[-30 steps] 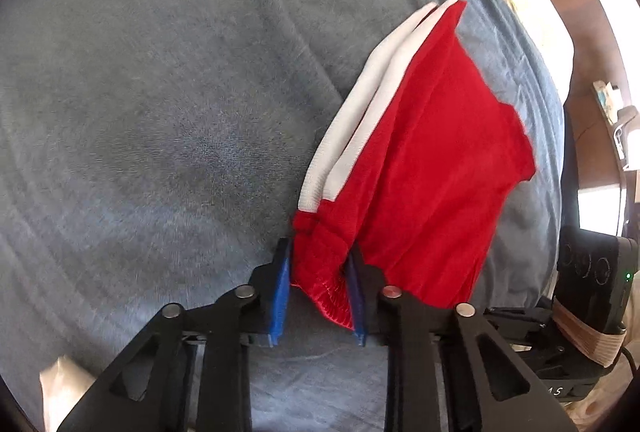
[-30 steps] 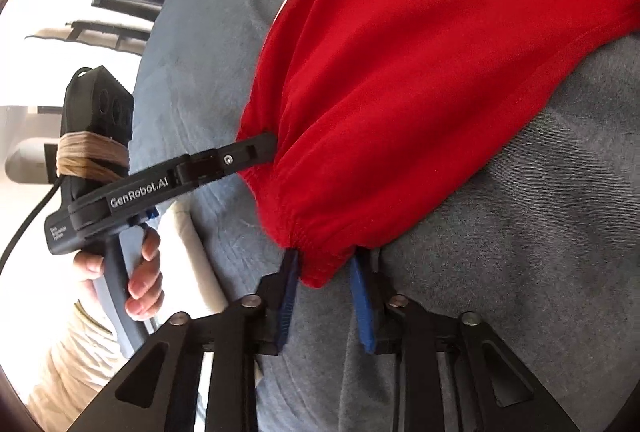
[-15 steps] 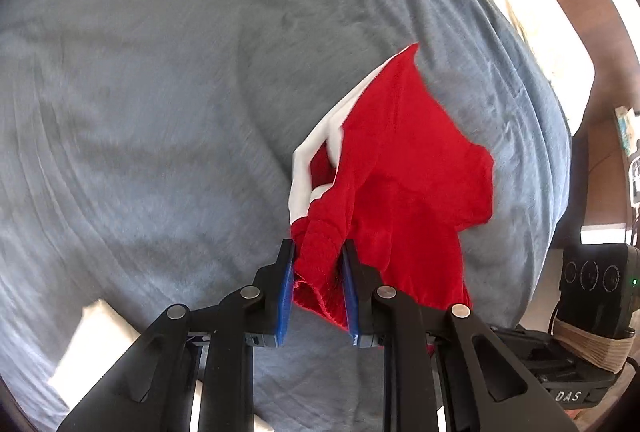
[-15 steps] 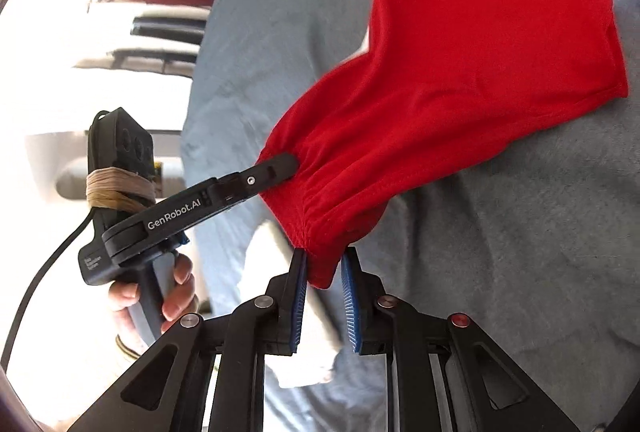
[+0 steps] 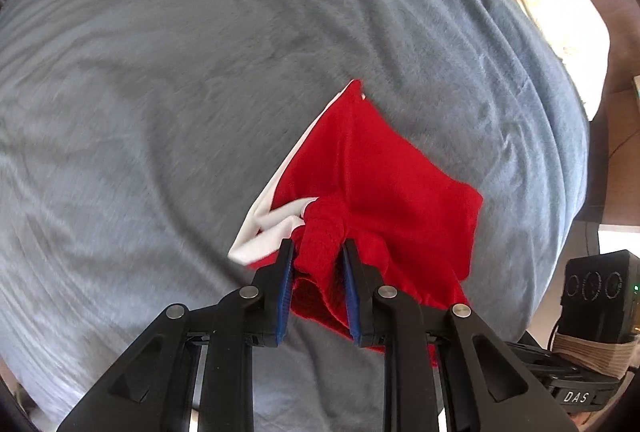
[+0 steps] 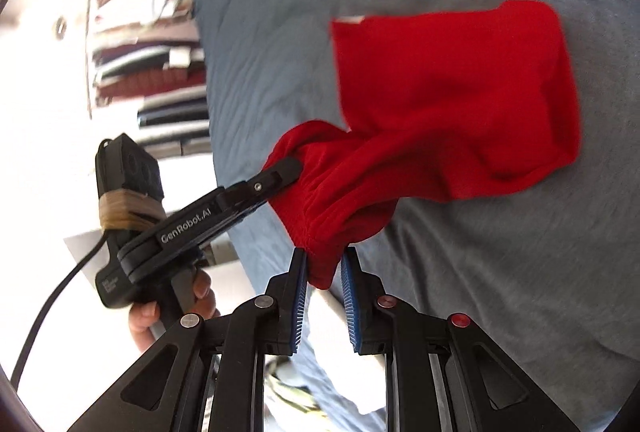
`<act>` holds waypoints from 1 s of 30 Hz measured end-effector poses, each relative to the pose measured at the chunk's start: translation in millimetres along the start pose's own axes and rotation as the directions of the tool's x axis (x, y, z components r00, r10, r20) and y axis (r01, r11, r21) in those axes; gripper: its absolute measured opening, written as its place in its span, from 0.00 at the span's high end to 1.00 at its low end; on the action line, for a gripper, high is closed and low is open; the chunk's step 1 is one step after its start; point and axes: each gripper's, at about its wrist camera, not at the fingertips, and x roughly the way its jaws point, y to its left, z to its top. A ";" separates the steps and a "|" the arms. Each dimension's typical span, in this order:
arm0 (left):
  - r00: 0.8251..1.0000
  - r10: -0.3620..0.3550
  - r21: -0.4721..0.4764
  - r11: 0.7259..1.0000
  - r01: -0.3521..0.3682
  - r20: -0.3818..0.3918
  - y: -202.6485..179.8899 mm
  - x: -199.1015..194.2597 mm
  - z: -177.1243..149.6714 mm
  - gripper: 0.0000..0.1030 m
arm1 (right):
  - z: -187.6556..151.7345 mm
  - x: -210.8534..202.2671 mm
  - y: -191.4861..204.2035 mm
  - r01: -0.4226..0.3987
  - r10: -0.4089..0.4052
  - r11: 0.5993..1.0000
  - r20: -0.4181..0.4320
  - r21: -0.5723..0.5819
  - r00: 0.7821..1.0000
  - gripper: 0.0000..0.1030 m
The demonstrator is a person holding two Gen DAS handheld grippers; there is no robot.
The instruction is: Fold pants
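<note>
Here both tongs, left tongs (image 5: 316, 252) and right tongs (image 6: 324, 260), are clamped on the waistband of the red pants (image 6: 452, 92), which trail ahead over the grey bed (image 5: 160, 92). The fold appears mid-carry; next, the waistband wants laying squarely onto the legs.

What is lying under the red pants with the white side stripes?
Under the red pants with white side stripes only the wrinkled grey-blue bed cover shows, all around them. What lies directly beneath the cloth is covered and cannot be seen.
</note>
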 end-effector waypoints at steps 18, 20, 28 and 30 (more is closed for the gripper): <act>0.982 0.139 0.135 0.978 -0.156 0.130 -29.5 11.4 69.9 0.42 | 61.7 -37.6 -21.7 0.121 -0.120 0.993 0.195 0.006 0.973 0.56; 0.978 0.136 0.165 0.973 -0.163 0.161 -30.9 2.5 63.8 0.40 | 64.3 -47.6 -9.2 0.155 -0.130 0.985 0.250 -0.080 0.959 0.56; 0.984 0.094 0.369 0.918 -0.145 0.152 -32.2 8.6 23.3 0.39 | 48.4 -67.3 1.1 0.337 -0.260 0.896 0.274 -0.288 0.926 0.54; 0.989 0.059 0.395 0.912 -0.108 0.135 -33.0 16.6 24.3 0.40 | 47.7 -59.3 5.5 0.379 -0.292 0.851 0.273 -0.363 0.917 0.54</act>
